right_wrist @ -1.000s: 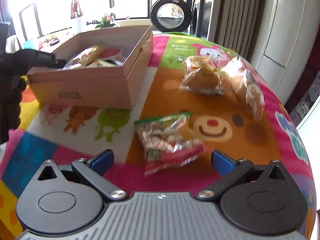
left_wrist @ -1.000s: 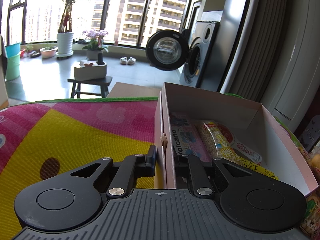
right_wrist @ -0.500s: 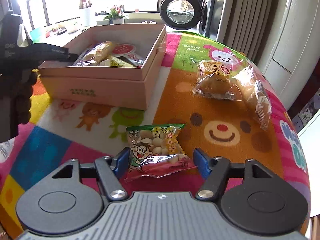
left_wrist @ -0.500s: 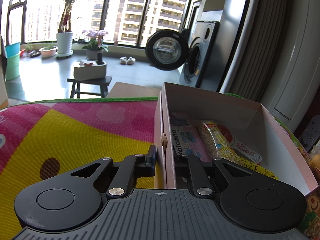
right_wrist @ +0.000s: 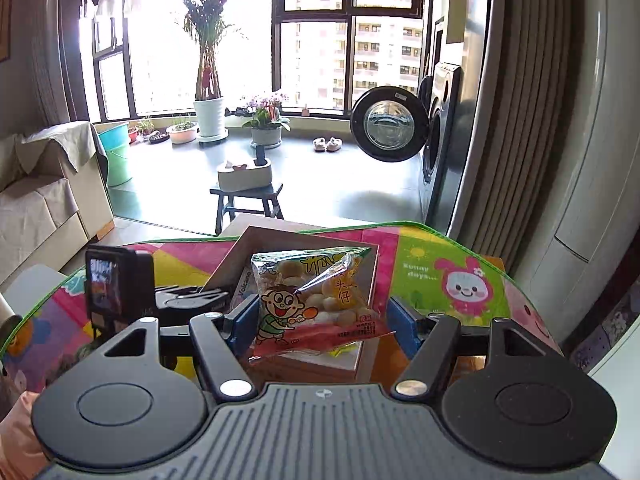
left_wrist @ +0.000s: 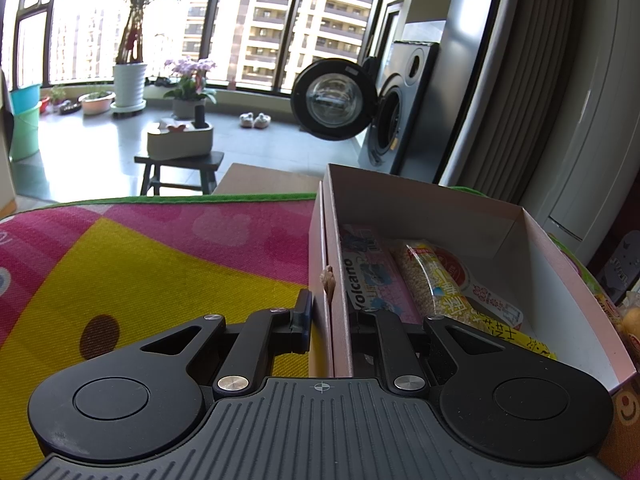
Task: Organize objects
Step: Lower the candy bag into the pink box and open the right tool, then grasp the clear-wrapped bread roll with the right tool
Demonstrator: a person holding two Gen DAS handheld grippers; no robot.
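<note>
— The right claw [right_wrist: 320,316] was clamped on the clear snack bag of round biscuits [right_wrist: 316,300], held above the pink cardboard box [left_wrist: 440,208]?
— Yes; the left claw [left_wrist: 330,316] pinched the box's wall. Some packets [left_wrist: 436,280] were already inside; this bag wasn't yet.

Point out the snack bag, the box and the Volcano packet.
snack bag [right_wrist: 316,304]: right wrist view, printed front.
box [left_wrist: 432,204]: left wrist view, inner far wall.
Volcano packet [left_wrist: 370,276]: left wrist view, pink face.

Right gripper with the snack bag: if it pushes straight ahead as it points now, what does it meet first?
Probably the pink box: the right gripper holds the snack bag in line with it. Depth is unclear; it may pass over the box.
</note>
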